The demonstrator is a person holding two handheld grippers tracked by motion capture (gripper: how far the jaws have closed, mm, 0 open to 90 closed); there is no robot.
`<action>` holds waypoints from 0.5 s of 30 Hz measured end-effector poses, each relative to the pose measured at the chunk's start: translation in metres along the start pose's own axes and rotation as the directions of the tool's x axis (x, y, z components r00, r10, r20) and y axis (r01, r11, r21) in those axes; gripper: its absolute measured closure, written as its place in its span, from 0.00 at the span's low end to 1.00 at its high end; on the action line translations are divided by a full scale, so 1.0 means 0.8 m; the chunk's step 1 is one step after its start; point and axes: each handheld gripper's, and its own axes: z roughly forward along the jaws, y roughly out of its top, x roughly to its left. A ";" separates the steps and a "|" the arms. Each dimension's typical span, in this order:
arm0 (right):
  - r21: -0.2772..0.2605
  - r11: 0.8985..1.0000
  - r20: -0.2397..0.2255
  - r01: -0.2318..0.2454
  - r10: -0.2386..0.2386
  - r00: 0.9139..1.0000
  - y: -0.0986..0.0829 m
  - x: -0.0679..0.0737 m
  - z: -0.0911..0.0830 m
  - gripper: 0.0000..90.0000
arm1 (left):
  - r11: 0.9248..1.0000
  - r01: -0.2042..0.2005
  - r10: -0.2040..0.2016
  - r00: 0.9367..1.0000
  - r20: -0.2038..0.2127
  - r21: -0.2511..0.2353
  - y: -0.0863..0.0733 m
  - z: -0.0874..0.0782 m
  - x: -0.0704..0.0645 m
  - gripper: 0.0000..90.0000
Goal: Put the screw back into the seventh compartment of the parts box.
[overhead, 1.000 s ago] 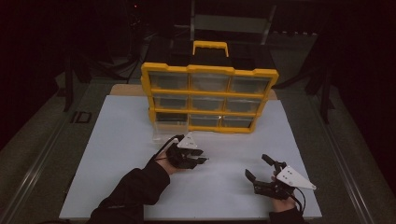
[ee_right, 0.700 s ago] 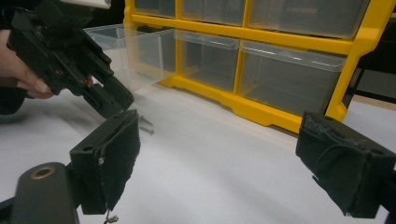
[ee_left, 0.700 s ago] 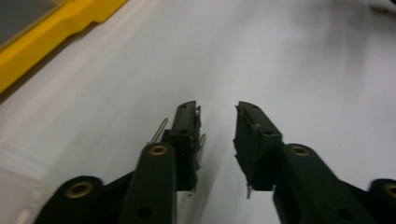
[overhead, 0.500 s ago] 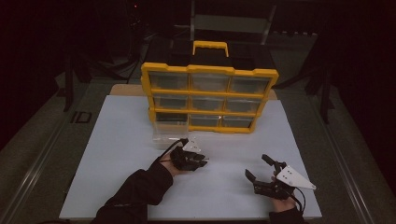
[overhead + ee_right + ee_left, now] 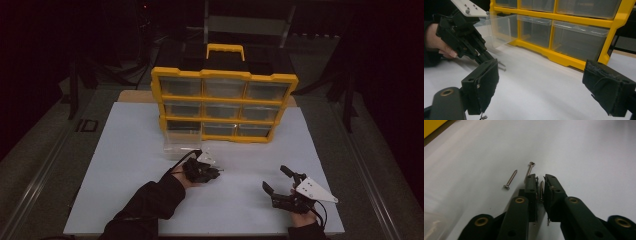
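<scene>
Three screws: one pinched in my left gripper (image 5: 541, 185), two loose on the white surface (image 5: 586, 150) just ahead of it.
Held screw (image 5: 541, 190): lying lengthwise between the jaws, which have closed down to a narrow slot on it; grip looks thin.
Loose screws: near one (image 5: 510, 179) off to the left of the tips, far one (image 5: 531, 168) just beyond them, both flat on the surface.
Right gripper (image 5: 279, 184): jaws wide apart, holding nothing, parked low near my edge, well apart from the left.
Pulled drawer (image 5: 181, 140): clear, drawn out of the yellow organizer (image 5: 225, 104) at bottom left, just behind my left gripper; I think it is nearly empty, but the plastic is hard to read.
Risk 1: screw sits along the pads, not across; a tilt on the lift could let it slide out.
Risk 2: the jaw tips are close to the far screw; a careless move may flick it away.
Risk 3: the drawer is light and unbraced; a bump on the rim could shove it.
</scene>
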 end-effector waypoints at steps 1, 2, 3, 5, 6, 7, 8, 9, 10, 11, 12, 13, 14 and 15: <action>0.000 1.000 -0.001 -0.001 0.001 1.000 0.000 0.000 0.000 0.15 | 1.000 0.000 0.000 1.000 0.002 0.004 0.001 0.000 0.000 0.91; 0.000 1.000 -0.001 0.000 0.000 1.000 0.000 0.000 0.000 0.15 | 1.000 -0.003 0.003 1.000 0.006 0.012 0.001 0.000 0.001 0.94; 0.000 1.000 0.000 -0.001 0.001 1.000 0.000 0.000 0.000 0.15 | 1.000 -0.006 0.006 1.000 0.004 0.013 0.002 0.000 0.001 0.95; 0.000 1.000 0.000 -0.002 0.002 1.000 0.000 0.000 0.000 0.15 | 1.000 -0.009 0.009 1.000 0.005 0.015 0.002 0.000 0.000 0.96; 0.000 1.000 0.000 -0.002 0.002 1.000 0.000 0.000 0.000 0.15 | 1.000 -0.011 0.011 1.000 0.006 0.017 0.002 -0.001 0.000 0.96; 0.000 1.000 0.000 -0.001 0.001 1.000 0.000 0.000 0.000 0.15 | 1.000 -0.015 0.015 1.000 0.011 0.021 0.003 -0.001 -0.001 0.96; -0.001 1.000 0.001 -0.001 0.001 1.000 0.000 0.000 0.000 0.15 | 1.000 -0.012 0.011 1.000 0.012 0.015 0.003 -0.001 -0.003 0.96; -0.001 1.000 0.000 -0.002 0.002 1.000 0.000 0.000 0.000 0.15 | 1.000 -0.013 0.013 1.000 0.014 0.016 0.004 -0.003 -0.005 0.96; -0.002 1.000 0.001 -0.002 0.002 1.000 0.000 0.000 -0.001 0.15 | 1.000 -0.019 0.019 1.000 0.014 0.021 0.005 -0.005 -0.006 0.96; -0.002 1.000 0.002 -0.002 0.002 1.000 0.000 0.000 -0.001 0.15 | 1.000 -0.010 0.010 1.000 0.010 0.013 0.006 -0.008 -0.008 0.96; -0.001 1.000 0.002 -0.004 0.004 1.000 0.000 -0.001 0.000 0.15 | 1.000 -0.012 0.012 1.000 0.011 0.011 0.007 -0.010 -0.008 0.96; -0.002 1.000 0.002 -0.004 0.004 1.000 0.000 -0.001 0.000 0.15 | 1.000 -0.011 0.011 1.000 0.010 0.008 0.008 -0.014 -0.008 0.96; -0.001 1.000 0.002 -0.003 0.003 1.000 0.000 0.000 0.000 0.15 | 1.000 -0.006 0.006 1.000 0.007 0.000 0.009 -0.017 -0.009 0.96; -0.001 1.000 0.002 -0.002 0.002 1.000 0.000 0.000 0.000 0.15 | 1.000 0.001 -0.001 1.000 0.012 -0.008 0.010 -0.020 -0.010 0.96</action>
